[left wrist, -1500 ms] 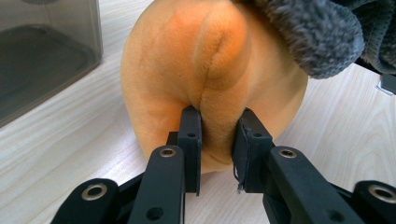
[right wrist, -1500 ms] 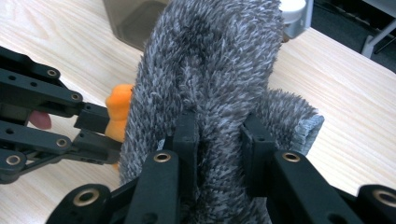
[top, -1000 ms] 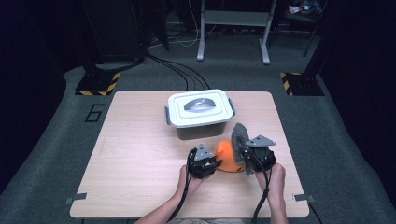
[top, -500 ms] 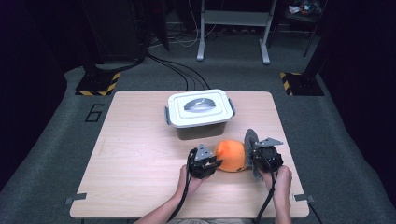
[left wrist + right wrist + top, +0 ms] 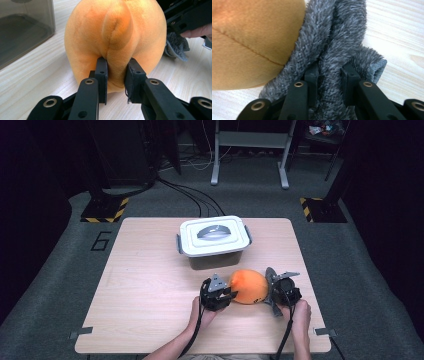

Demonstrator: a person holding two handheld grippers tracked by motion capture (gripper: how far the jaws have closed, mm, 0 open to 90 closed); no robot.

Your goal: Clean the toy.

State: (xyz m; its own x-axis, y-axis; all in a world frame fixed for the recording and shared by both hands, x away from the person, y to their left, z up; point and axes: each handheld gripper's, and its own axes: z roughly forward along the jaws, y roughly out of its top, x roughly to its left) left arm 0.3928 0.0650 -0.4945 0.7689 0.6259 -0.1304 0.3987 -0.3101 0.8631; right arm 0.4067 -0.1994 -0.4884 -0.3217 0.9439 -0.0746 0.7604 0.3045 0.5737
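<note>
A pale wood-grain table (image 5: 150, 285) stands on grey carpet (image 5: 60, 270) in a dim room, with a painted number 6 (image 5: 101, 241) on the floor just off its left edge and yellow-and-black striped feet (image 5: 105, 210) of dark stands behind it. Black cables (image 5: 192, 200) run across the carpet toward a grey metal frame (image 5: 250, 150) at the back. On the far middle of the table sits a white-lidded box (image 5: 214, 240). Nearer the person, an orange plush toy (image 5: 248, 286) lies on the wood between both hands. The left gripper (image 5: 218, 293) is pinched onto a fold of the orange plush, and the right gripper (image 5: 279, 291) is clamped on a grey fuzzy piece (image 5: 332, 45) that lies against the toy's other side
</note>
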